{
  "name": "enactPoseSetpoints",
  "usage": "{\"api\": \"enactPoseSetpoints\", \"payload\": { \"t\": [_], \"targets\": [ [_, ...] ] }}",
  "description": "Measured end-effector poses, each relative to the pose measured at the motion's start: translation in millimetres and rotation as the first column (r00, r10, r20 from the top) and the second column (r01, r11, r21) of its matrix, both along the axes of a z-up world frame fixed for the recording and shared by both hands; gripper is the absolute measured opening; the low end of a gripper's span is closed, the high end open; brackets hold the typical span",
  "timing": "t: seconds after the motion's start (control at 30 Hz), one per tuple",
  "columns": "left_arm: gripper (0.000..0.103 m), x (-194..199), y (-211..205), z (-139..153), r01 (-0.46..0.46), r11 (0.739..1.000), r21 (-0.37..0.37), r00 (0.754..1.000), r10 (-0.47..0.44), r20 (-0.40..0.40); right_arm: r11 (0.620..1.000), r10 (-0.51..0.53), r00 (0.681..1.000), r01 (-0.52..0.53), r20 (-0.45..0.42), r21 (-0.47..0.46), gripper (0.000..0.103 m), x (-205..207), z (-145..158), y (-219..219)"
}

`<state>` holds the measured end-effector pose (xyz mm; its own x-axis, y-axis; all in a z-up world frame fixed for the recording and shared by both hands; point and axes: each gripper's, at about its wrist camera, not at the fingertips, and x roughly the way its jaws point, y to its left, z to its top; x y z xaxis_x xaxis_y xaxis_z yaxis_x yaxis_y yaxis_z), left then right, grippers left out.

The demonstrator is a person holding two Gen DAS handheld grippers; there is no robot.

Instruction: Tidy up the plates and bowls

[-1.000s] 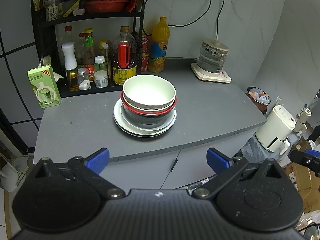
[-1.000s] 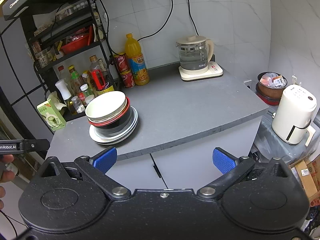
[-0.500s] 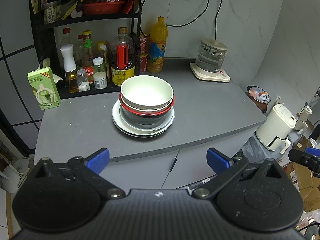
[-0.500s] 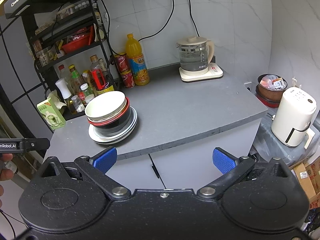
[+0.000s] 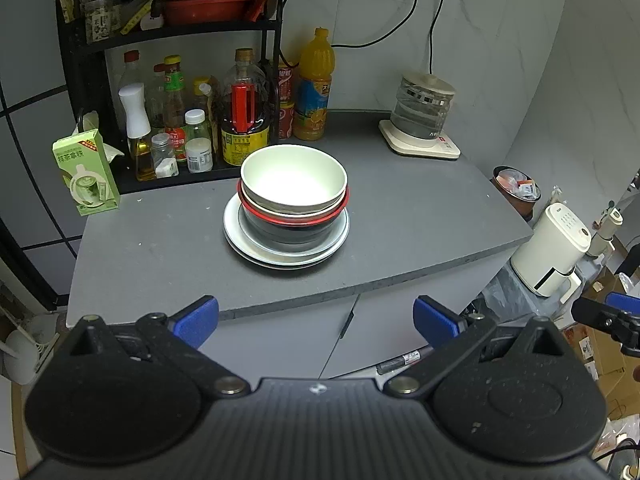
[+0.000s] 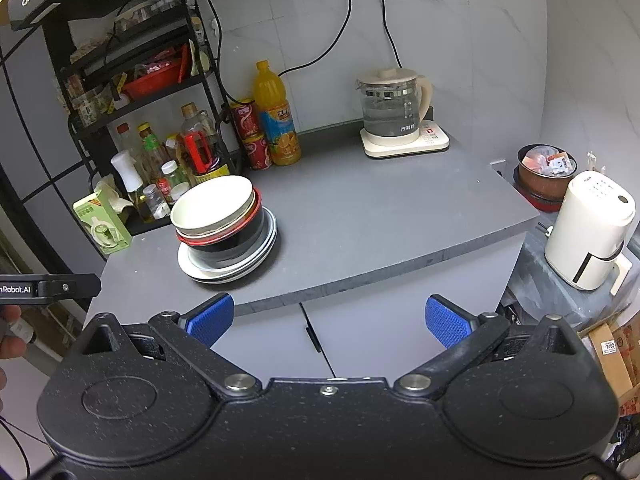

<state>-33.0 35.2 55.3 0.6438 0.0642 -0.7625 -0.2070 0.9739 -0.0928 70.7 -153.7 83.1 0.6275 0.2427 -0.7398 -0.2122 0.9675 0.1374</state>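
Note:
A stack of dishes stands on the grey counter (image 5: 400,216): white plates (image 5: 240,240) at the bottom, a black bowl with a red rim (image 5: 288,228) on them, and a cream bowl (image 5: 294,180) on top. The stack also shows in the right wrist view, with plates (image 6: 262,258) under the cream bowl (image 6: 208,208). My left gripper (image 5: 316,318) is open and empty, in front of the counter's front edge, well short of the stack. My right gripper (image 6: 328,318) is open and empty, also in front of the counter, to the right of the stack.
A black rack (image 5: 80,80) with bottles stands at the back left. A green carton (image 5: 86,172), an orange drink bottle (image 5: 314,88) and a glass kettle (image 5: 422,114) stand on the counter. A white appliance (image 6: 590,232) and a bin (image 6: 544,176) are right of the counter.
Both grippers have stayed open. The left wrist view has drifted slightly, so the stack sits a little higher in it. The right wrist view has hardly changed.

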Motion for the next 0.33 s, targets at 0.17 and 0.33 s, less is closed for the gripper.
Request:
{"api": "enactPoseSetpoints", "payload": {
  "t": [0.17,0.33],
  "targets": [
    [0.102,1.8,2.3,-1.3,0.014,1.0,0.001,1.0,-0.014,0.003,1.0,0.001,1.0,-0.001,-0.005,-0.005,0.103,0.8,-2.2,0.6],
    [0.102,5.1,4.1,-4.9,0.009,1.0,-0.01,1.0,-0.009,-0.005,1.0,-0.005,1.0,0.005,-0.016,-0.005,0.103,0.9,-5.8,-0.1]
  ]
}}
